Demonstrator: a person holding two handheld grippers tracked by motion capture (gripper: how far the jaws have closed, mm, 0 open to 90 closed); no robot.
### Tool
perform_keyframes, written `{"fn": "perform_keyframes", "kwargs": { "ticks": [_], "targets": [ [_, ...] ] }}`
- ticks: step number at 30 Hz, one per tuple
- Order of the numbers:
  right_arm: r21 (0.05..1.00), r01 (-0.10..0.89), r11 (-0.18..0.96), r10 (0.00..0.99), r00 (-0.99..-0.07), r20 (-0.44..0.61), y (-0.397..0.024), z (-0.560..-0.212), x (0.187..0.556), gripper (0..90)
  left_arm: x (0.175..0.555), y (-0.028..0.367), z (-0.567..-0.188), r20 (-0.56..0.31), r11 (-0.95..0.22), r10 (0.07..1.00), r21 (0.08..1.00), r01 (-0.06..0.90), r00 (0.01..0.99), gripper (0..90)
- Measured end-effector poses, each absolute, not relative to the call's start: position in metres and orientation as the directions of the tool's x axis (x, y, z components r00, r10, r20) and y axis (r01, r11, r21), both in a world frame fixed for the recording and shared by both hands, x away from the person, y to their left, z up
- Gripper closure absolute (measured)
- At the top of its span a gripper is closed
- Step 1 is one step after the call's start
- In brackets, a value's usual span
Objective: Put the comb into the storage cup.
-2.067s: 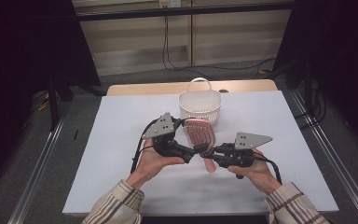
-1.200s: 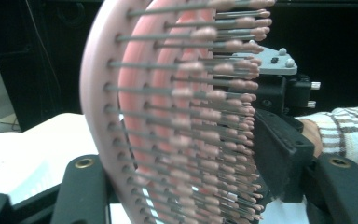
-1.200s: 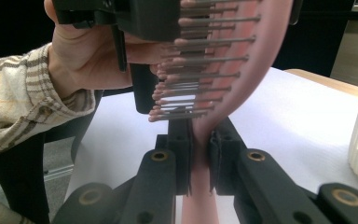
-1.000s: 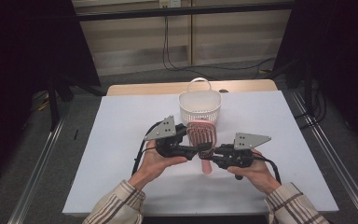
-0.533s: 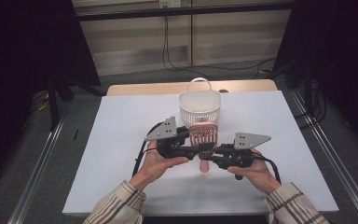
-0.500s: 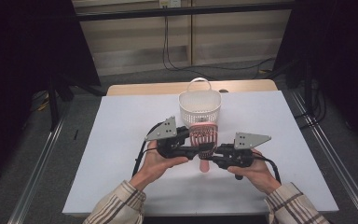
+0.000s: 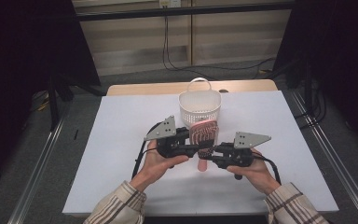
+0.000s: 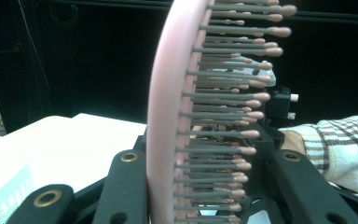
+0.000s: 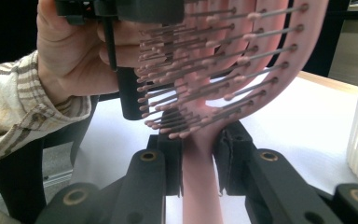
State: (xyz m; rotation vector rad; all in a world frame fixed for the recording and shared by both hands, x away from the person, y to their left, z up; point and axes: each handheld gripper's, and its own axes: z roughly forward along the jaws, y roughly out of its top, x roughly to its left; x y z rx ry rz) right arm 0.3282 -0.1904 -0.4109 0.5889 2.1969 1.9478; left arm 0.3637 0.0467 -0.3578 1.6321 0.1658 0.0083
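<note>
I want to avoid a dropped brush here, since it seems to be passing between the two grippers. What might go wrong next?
1. The right gripper pinches only the thin handle of the pink hairbrush, and its jaws have just been opening; the brush may slip.
2. The left gripper, whose jaws have just been closing around the head, meets springy bristles on one side, so its hold may be weak.
3. The white basket stands close behind and might get knocked.

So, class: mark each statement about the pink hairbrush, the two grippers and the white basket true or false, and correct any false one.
1. The right gripper clamps the pink hairbrush by its handle. True.
2. The hairbrush lies inside the white basket. False: it is held up in front of the basket.
3. The left gripper has the brush head between its jaws. True.
4. The basket has tipped onto its side. False: it stands upright on the table.
</note>
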Motion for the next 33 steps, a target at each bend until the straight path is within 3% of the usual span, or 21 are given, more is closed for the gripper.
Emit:
{"fn": "perform_keyframes", "kwargs": {
  "ticks": [8, 13, 22, 33],
  "targets": [
    [0.979, 0.186, 0.085, 0.393, -0.909, 0.138, -0.190, -0.410, 0.328, 70.6, 0.364, 0.048, -0.357, -0.108, -0.054, 0.134, 0.992, 0.116, 0.985, 62.6],
    [0.979, 0.180, 0.095, 0.404, -0.906, 0.127, -0.189, -0.408, 0.327, 61.6, 0.365, 0.049, -0.355, -0.105, -0.055, 0.146, 0.992, 0.114, 0.984, 62.7],
    [0.979, 0.170, 0.108, 0.464, -0.880, 0.102, -0.188, -0.407, 0.326, 37.1, 0.365, 0.054, -0.352, -0.098, -0.048, 0.185, 0.993, 0.109, 0.978, 62.8],
    [0.979, 0.169, 0.113, 0.570, -0.818, 0.076, -0.194, -0.407, 0.328, 14.1, 0.367, 0.060, -0.348, -0.111, -0.048, 0.254, 0.991, 0.127, 0.961, 62.8]
  ]
}}
